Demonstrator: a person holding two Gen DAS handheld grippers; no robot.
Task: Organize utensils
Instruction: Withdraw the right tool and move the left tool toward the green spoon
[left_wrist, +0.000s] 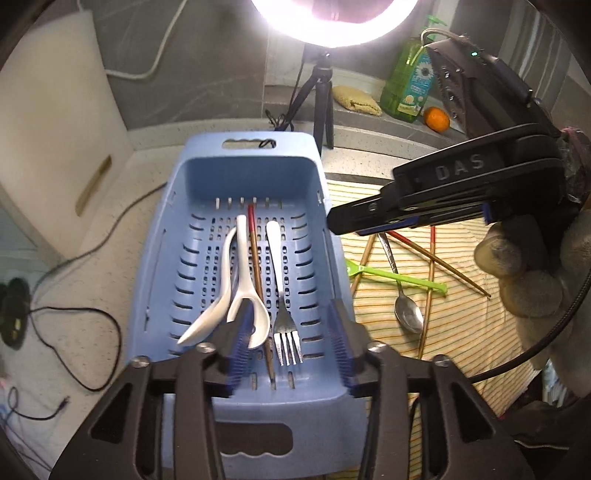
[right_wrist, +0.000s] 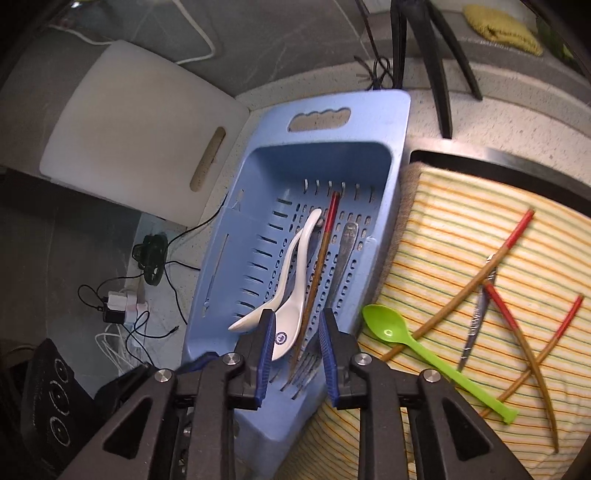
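Observation:
A blue slotted basket (left_wrist: 177, 221) (right_wrist: 391, 110) holds two white ceramic spoons (left_wrist: 242, 266) (right_wrist: 291, 266), a red-tipped chopstick (left_wrist: 255, 258) (right_wrist: 321, 254) and a metal fork (left_wrist: 286, 332) (right_wrist: 347, 247). My left gripper (left_wrist: 290, 325) is open and empty above the basket's near end. My right gripper (right_wrist: 295, 332) is open and empty over the basket's near right corner; it also shows in the left wrist view (left_wrist: 343, 221). On the striped cloth (right_wrist: 461, 206) lie a green plastic spoon (right_wrist: 391, 332) (left_wrist: 402, 278), a metal spoon (left_wrist: 408, 314) (right_wrist: 476, 317) and three chopsticks (right_wrist: 517, 325) (left_wrist: 428, 291).
A white cutting board (right_wrist: 140, 122) (left_wrist: 55, 129) leans at the left. Cables and a charger (right_wrist: 122, 302) lie on the counter left of the basket. A ring light on a tripod (left_wrist: 321, 92), a green bottle (left_wrist: 410, 85), an orange (left_wrist: 436, 119) and a sponge (left_wrist: 356, 99) stand behind.

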